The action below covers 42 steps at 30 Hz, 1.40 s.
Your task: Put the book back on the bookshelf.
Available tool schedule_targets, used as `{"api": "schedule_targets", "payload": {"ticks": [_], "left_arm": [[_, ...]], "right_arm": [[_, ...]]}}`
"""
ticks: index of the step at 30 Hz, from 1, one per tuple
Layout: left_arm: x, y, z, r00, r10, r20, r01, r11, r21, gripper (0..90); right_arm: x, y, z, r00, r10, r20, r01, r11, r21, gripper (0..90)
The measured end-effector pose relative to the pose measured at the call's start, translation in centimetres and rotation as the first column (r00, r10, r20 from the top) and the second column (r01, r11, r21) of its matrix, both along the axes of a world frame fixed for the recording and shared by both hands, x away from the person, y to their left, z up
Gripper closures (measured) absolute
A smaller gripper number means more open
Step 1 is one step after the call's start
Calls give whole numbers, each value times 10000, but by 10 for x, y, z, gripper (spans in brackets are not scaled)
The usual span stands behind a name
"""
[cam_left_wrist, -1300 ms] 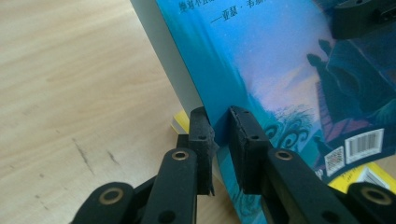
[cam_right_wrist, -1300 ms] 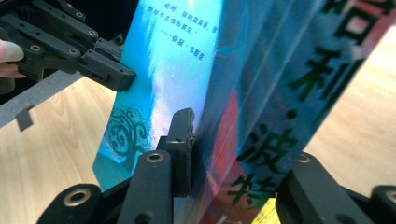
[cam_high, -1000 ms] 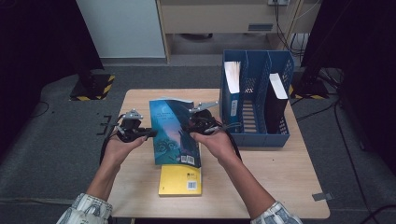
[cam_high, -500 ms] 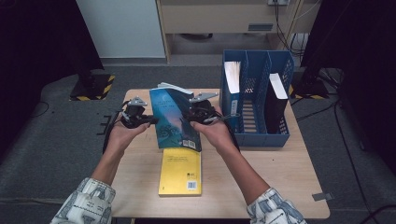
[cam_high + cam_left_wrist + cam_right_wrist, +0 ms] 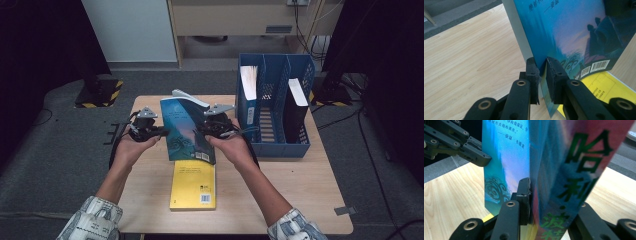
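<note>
My left gripper (image 5: 541, 72) and right gripper (image 5: 549, 202) each pinch the blue book (image 5: 187, 130) by a side edge. It feels light but floppy, so I grip near the spine, above the table (image 5: 300, 200) middle.

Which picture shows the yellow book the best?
The high view: the whole yellow book lies flat on the table, in front of the raised blue book. The left gripper view shows one yellow corner under the blue book; the right gripper view, just a sliver.

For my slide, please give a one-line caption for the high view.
Both tongs, left and right, hold a blue book raised above a yellow book lying beside a blue file rack.
</note>
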State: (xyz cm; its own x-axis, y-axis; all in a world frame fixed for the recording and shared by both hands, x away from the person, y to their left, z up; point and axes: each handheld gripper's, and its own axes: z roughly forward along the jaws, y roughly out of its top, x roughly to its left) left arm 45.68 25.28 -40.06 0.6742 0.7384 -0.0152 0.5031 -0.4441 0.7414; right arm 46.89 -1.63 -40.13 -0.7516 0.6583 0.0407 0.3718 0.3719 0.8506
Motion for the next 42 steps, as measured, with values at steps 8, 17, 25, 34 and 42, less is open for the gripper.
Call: {"api": "schedule_targets", "payload": {"ticks": [8,17,25,34,42], "left_arm": [[-21,-3,4,9996,-107,243,102,9997,212,803],[-36,-1,2,9991,-191,370,191,9998,25,799],[-29,2,0,9993,-107,366,113,9998,-157,784],[-27,3,0,9994,-102,330,110,9996,-241,754],[-27,3,0,9993,-107,346,117,9995,-295,749]], "right_arm": [[-17,-5,0,9998,220,5,-220,9997,131,683],[-38,-10,2,9977,670,-55,-667,9969,410,644],[-43,-6,8,9966,817,76,-819,9961,340,711],[-49,-4,19,9916,1263,265,-1281,9881,854,669],[-45,-3,23,9859,1660,186,-1670,9784,1217,631]]}}
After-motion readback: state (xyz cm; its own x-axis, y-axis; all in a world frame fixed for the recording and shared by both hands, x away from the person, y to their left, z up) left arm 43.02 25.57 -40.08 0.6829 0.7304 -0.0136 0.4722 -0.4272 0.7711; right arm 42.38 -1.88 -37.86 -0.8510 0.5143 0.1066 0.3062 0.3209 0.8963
